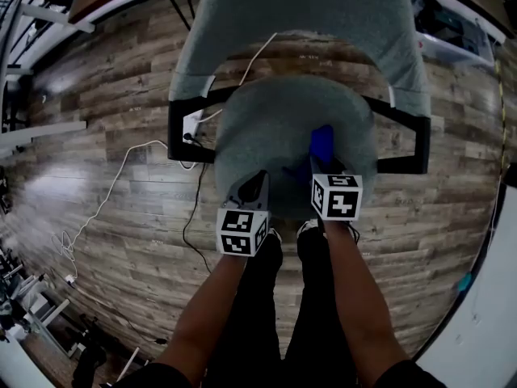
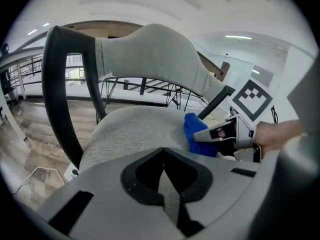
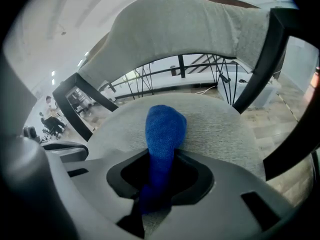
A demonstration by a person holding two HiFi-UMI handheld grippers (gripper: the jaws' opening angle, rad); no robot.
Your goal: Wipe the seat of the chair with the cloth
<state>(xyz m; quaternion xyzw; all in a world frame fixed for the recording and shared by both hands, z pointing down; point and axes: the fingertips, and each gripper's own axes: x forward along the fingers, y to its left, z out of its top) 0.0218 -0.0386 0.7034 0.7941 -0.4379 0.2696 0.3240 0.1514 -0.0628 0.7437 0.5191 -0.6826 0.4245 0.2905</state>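
The right gripper (image 3: 152, 196) is clamped on a bright blue terry cloth (image 3: 165, 129). Its jaws pinch the lower part of the cloth, and the rounded free end bulges forward onto the grey fabric seat of the chair (image 3: 220, 124). Where exactly the cloth's tail ends cannot be made out, since it disappears into the dark recess between the jaws.

In the head view this gripper (image 1: 324, 166) sits at the seat's (image 1: 266, 128) near edge, right of its centre. Only a strip of the cloth (image 1: 322, 144) shows beyond the gripper, lying on the cushion.

The left gripper (image 2: 167, 176) has its jaws pressed together with nothing between them. Only seat fabric (image 2: 135, 129) shows past them. From above it (image 1: 257, 186) hovers at the seat's front edge, left of centre and just beside the other gripper. Whether it touches the cushion cannot be told.

Seen from the left gripper, the right gripper (image 2: 220, 134) is to the seat's right, its tips buried in the cloth (image 2: 197, 134).

Behind the seat rises the curved grey backrest (image 1: 299, 6), its top cut off by the frame. A black armrest frame (image 1: 182, 128) flanks the seat. The chair's base is hidden beneath the cushion. A thin white cable (image 1: 113, 184) trails over the wood-plank floor (image 1: 97, 120) left of the seat.
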